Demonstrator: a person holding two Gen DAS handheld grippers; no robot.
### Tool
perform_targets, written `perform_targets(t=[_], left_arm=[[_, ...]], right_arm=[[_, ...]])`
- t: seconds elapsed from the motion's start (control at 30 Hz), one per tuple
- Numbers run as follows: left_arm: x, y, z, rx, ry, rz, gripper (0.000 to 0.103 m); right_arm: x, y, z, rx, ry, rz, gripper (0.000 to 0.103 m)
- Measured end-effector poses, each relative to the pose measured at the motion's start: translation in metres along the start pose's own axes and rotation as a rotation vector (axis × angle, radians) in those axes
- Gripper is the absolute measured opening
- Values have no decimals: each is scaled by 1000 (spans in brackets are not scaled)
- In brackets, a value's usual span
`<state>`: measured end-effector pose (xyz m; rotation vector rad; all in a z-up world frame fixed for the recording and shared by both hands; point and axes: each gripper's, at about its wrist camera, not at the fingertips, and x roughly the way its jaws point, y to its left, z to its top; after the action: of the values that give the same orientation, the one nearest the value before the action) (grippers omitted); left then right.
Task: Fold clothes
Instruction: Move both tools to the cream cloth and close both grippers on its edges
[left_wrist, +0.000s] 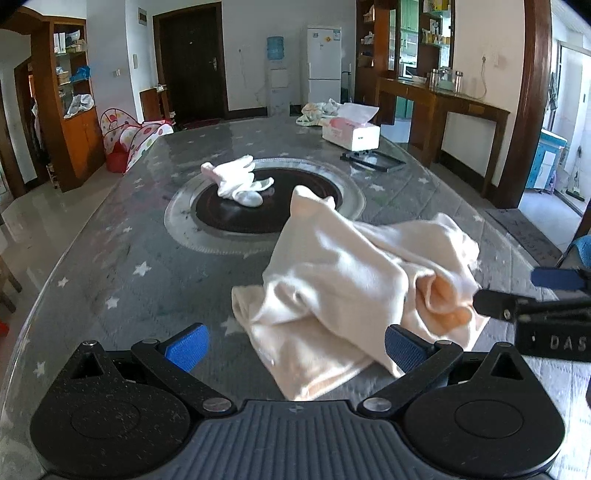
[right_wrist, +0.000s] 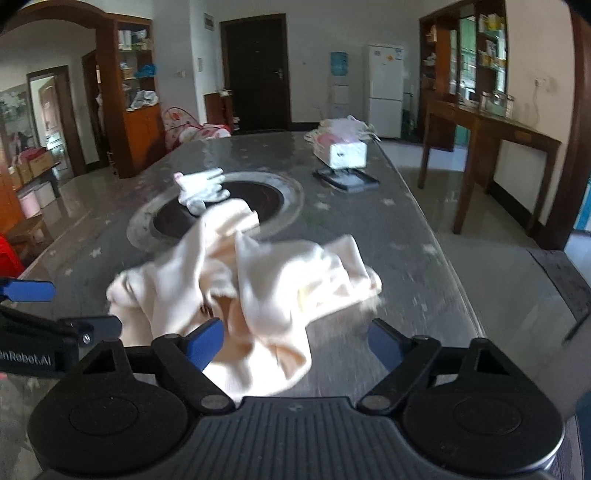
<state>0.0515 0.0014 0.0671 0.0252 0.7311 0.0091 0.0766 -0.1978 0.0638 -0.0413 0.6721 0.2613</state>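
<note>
A crumpled cream garment (left_wrist: 343, 280) lies on the grey star-patterned table (left_wrist: 122, 258), near its front edge. My left gripper (left_wrist: 295, 349) stands open just before it, and the cloth's near edge drapes between the blue pads, close to the right pad (left_wrist: 402, 349). My right gripper (right_wrist: 295, 345) is open too, with the garment (right_wrist: 266, 280) bunched between its fingers and lying against the left pad (right_wrist: 207, 341). In the left wrist view the right gripper (left_wrist: 506, 291) comes in from the right, at the garment's rolled edge. The left gripper (right_wrist: 70, 310) shows at the left of the right wrist view.
A small white garment (left_wrist: 240, 181) lies on the round black inset (left_wrist: 310, 184) at the table's middle. Farther back stand a tissue box (left_wrist: 351, 134), a flat black frame (left_wrist: 373, 158) and a pile of clothes (left_wrist: 317, 110). A wooden side table (right_wrist: 491, 136) stands to the right.
</note>
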Motion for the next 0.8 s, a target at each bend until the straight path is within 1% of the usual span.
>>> perform_targets(t=[0.2, 0.27, 0.43, 0.47, 0.57, 0.67, 0.8], left_arm=[[8, 10, 16, -15, -11, -15, 101], [11, 15, 23, -21, -14, -14, 99], [19, 26, 40, -38, -28, -7, 99], [21, 27, 44, -40, -30, -6, 99], [29, 30, 55, -55, -30, -12, 98], [38, 29, 67, -62, -29, -25, 98], [52, 21, 84, -64, -26, -32, 98]], right_arm=[[21, 10, 30, -89, -9, 55, 70], [34, 16, 41, -124, -2, 78, 63], [67, 29, 56, -173, 46, 121, 56], [73, 32, 57, -185, 56, 120, 56], [92, 37, 57, -210, 95, 125, 44], [106, 38, 54, -228, 120, 103, 40], [111, 35, 53, -234, 123, 90, 25]])
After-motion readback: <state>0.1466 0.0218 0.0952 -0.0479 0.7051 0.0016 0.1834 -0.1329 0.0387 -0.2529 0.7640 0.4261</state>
